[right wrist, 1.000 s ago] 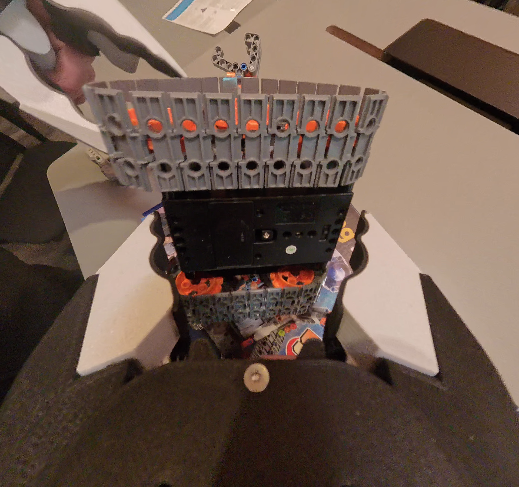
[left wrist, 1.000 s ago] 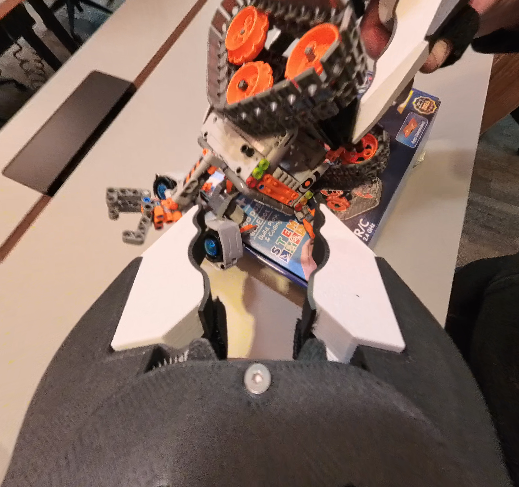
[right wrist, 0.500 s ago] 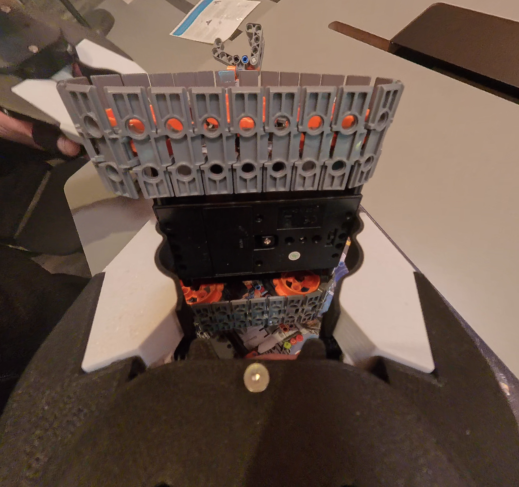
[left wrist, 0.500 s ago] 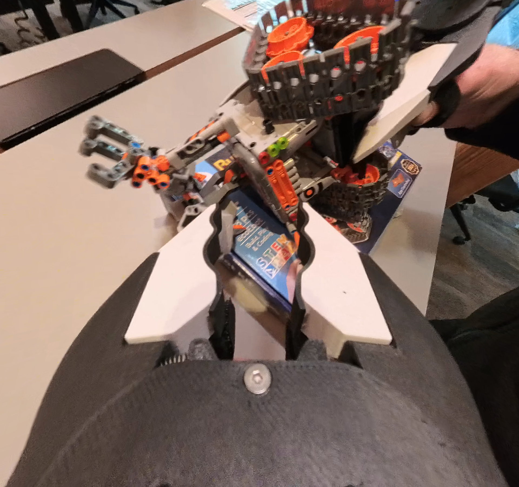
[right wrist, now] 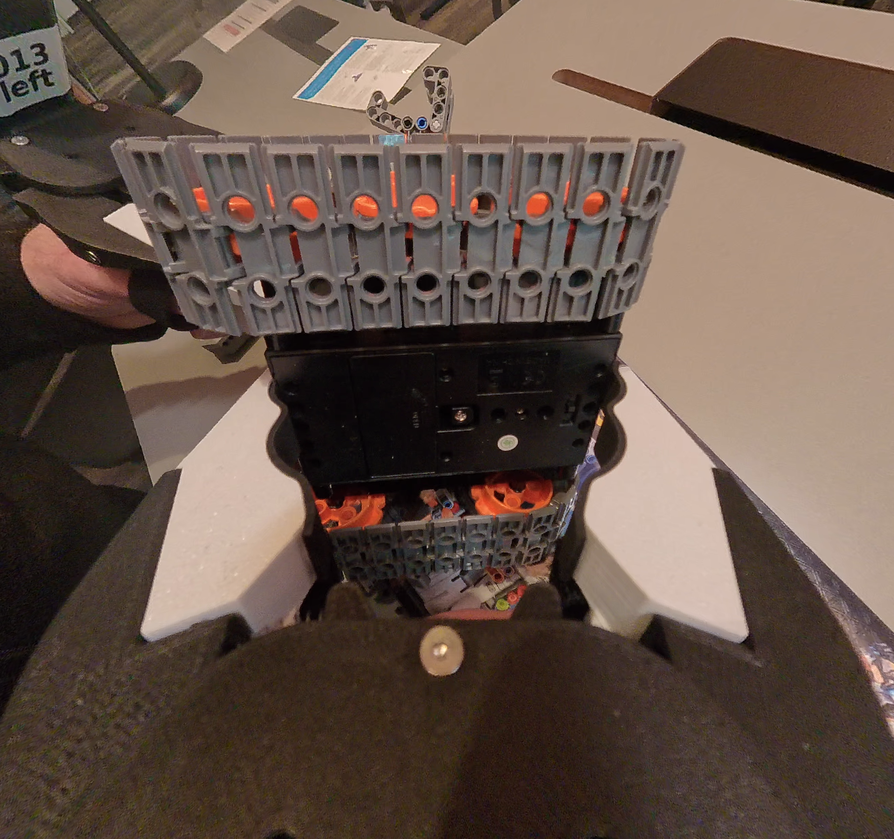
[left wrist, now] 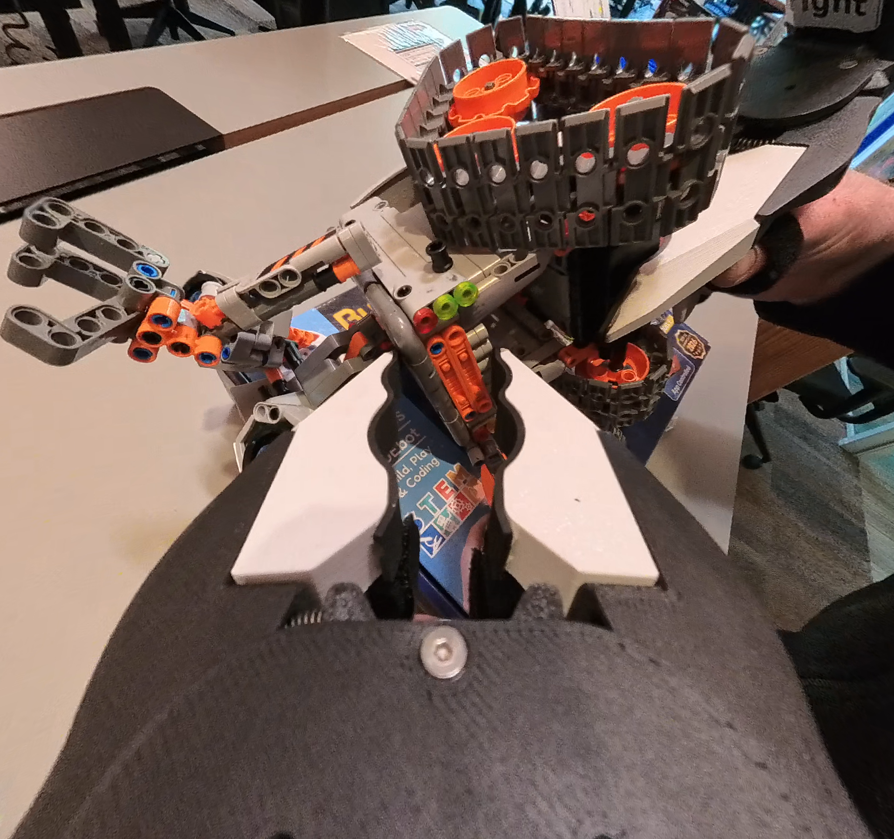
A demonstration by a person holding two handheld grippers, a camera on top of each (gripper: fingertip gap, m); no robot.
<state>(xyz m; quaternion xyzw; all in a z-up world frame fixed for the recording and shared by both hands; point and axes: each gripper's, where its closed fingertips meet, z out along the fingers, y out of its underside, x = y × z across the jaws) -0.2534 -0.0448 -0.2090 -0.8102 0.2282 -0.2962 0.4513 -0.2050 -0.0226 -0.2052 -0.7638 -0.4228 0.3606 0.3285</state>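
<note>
A pale grey desk (left wrist: 145,428) in a room of chairs and other desks carries a blue box (left wrist: 435,477), with a printed sheet (right wrist: 367,70) farther back. The right gripper (right wrist: 442,428) has its jaws clamped on the black body (right wrist: 435,419) of a tracked toy robot (left wrist: 484,259), held tilted on its side with one grey track (right wrist: 396,235) uppermost and the other low over the box. The left gripper (left wrist: 447,409) has its jaws set closely around an orange beam (left wrist: 459,370) at the robot's front; whether they press it I cannot tell.

As I judge it, the risks are a twist between the two grippers snapping pinned pieces apart, and the heavy body slipping in the right jaws. The claw arm (left wrist: 87,283) juts out left over bare desk and could catch there. The desk edge (left wrist: 740,428) lies just right of the box, with floor below. Open room lies left and behind; a dark panel (left wrist: 96,138) sits well apart.
</note>
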